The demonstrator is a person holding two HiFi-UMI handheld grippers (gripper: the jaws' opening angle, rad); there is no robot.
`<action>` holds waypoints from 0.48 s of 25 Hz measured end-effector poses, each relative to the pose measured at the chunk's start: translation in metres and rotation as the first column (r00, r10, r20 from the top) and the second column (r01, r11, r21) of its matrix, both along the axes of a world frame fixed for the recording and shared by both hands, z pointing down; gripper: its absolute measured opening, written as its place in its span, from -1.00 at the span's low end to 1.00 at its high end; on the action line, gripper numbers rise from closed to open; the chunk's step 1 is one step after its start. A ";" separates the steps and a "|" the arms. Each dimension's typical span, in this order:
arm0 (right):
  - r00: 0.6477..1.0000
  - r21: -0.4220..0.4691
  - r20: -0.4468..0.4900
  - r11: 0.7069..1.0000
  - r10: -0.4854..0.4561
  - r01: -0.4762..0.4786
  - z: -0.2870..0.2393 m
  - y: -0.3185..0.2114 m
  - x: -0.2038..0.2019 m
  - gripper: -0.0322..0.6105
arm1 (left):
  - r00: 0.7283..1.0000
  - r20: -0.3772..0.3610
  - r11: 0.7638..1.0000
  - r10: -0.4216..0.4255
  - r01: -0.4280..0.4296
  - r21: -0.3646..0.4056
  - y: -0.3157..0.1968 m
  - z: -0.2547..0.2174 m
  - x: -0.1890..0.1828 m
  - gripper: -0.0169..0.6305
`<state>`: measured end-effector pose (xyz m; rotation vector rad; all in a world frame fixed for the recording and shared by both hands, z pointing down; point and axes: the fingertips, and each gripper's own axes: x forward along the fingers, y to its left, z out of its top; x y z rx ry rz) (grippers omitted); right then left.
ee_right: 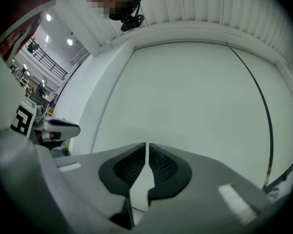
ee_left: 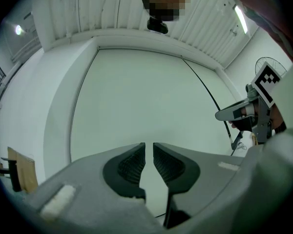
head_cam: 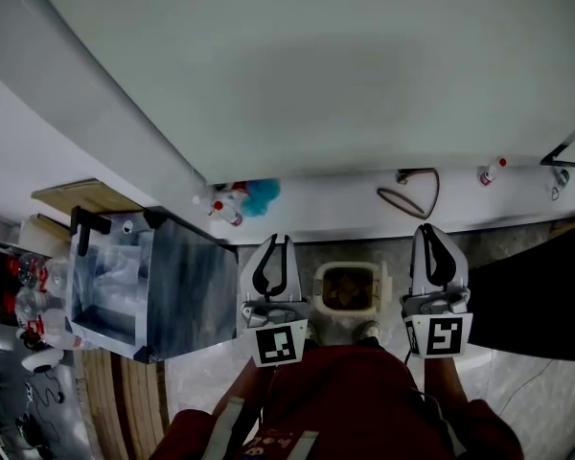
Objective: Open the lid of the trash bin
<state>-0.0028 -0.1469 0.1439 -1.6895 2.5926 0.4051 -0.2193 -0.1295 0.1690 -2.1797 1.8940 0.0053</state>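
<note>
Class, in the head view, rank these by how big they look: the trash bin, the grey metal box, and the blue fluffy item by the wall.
Largest: the grey metal box, clearly.
Next: the trash bin.
Smallest: the blue fluffy item, though it sits farther from the camera.

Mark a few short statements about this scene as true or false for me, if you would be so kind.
1. The right tool holds nothing. True.
2. The left tool grips the lid of the trash bin. False: it is held clear of the bin, with nothing between its jaws.
3. In the head view, the trash bin sits on the floor between the two tools. True.
4. The grey box stands to the right of the bin. False: it stands to the bin's left.
5. A blue fluffy item lies at the foot of the wall. True.
</note>
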 end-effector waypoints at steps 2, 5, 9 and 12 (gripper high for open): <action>1.000 0.004 -0.002 1.000 -0.004 0.004 0.000 0.001 -0.001 -0.83 | 1.000 -0.005 1.000 -0.003 0.003 -0.002 0.001 0.000 0.000 -0.77; 1.000 0.007 -0.010 1.000 -0.002 0.002 0.000 0.002 -0.001 -0.84 | 1.000 -0.022 1.000 -0.003 0.003 -0.012 0.002 0.000 -0.001 -0.77; 0.999 -0.026 -0.035 1.000 0.009 -0.010 0.008 0.005 0.001 -0.84 | 0.998 -0.061 1.000 -0.002 0.001 -0.018 0.003 0.001 -0.002 -0.77; 0.999 -0.036 -0.038 0.999 0.023 -0.024 0.011 0.006 0.005 -0.84 | 0.998 -0.062 1.000 -0.004 0.003 -0.026 0.005 0.005 0.000 -0.82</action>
